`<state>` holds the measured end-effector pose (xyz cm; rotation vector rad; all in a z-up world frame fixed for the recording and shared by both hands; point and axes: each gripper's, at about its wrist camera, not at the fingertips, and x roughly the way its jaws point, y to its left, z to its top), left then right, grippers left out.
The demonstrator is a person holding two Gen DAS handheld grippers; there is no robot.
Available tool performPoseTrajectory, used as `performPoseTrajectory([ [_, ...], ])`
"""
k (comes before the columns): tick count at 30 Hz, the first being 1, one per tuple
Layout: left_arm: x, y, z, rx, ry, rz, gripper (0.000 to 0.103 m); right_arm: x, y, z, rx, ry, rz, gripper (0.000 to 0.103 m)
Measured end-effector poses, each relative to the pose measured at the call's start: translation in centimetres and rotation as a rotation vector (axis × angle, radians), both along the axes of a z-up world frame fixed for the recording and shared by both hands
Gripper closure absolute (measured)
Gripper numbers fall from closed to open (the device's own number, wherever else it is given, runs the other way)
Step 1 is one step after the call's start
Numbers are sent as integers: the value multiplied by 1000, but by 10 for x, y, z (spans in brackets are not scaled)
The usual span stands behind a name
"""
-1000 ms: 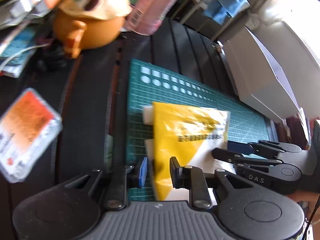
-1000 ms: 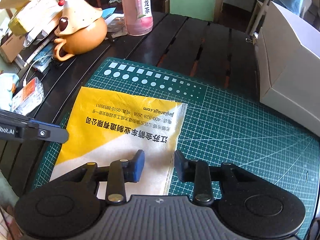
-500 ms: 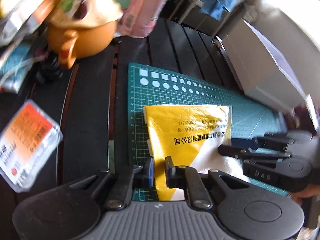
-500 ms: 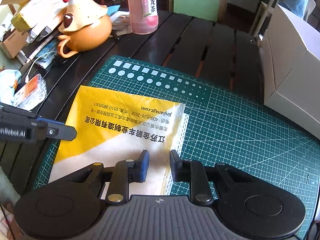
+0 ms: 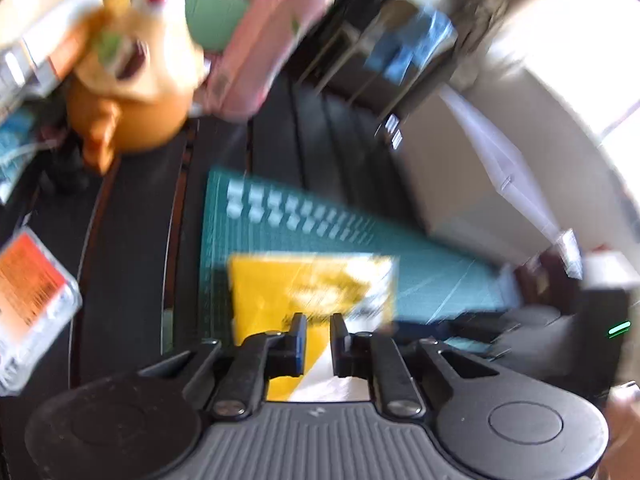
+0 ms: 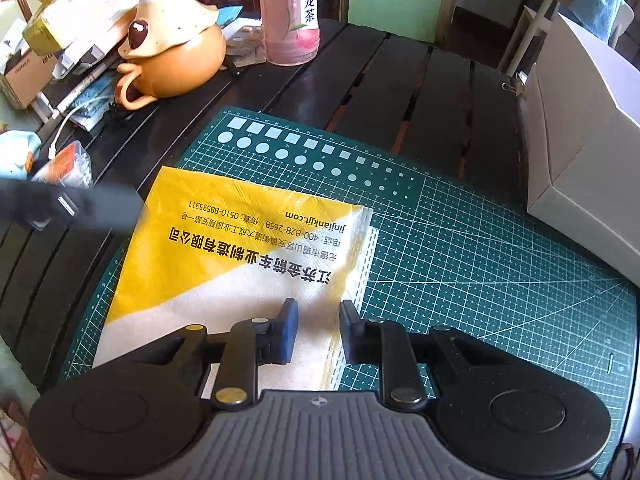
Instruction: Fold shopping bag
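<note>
- Your shopping bag (image 6: 240, 264) lies flat on the green cutting mat (image 6: 460, 260), towards the mat's left side. The mat sits on the dark slatted table (image 6: 400, 88).
- The bag is a folded rectangle: yellow over its far part, white over its near part, with a slanting border between the colours. A white perforated strip runs along its right edge.
- The print is black and reads upside down from your right wrist. You can make out "jinjiankjt.com", "400-828-2658" and "0510-8853311". Below these is a large line, 江苏金箭车业制造有限公司.
- Your right gripper (image 6: 318, 308) hangs over the white near part of the bag, close to its right edge. Its fingers have just been closing, yet a clear gap stands between them. The bag shows under that gap and neither pad presses on it.
- Your left gripper (image 5: 319, 320) has also just been closing, and only a thin slit is left between its fingers. The yellow and white of the bag show through the slit. That view is badly blurred, so you cannot tell whether the pads touch the cloth.
- From the right wrist, the left gripper is a dark smear at the bag's far left corner.
- The pink bottle (image 6: 290, 20) at the table's far side carries the characters 桃乌龙茶.
- The mat has white number marks along its far edge, too small to read.
</note>
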<state>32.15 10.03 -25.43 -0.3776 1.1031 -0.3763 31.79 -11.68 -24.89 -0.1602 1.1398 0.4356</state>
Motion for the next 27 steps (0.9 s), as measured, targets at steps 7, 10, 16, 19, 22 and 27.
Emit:
performPoseTrajectory([
  [7,6,13,-23,-48,76,37,101,-4,-11,1,52,-5,-21,82],
  [10,7,14,-24,-50,82,40,101,-1,-17,18,123,-54,-88,86],
  [16,6,10,-20,-21,61,19,102,12,2,22,114,-136,-80,87],
  [19,6,12,-21,-30,64,20,102,15,0,29,74,-187,-119,91],
  [22,7,12,-21,-37,72,21,102,11,-11,42,126,-256,-147,91],
  [27,6,12,-19,-37,68,17,102,12,1,37,290,-209,-35,92],
])
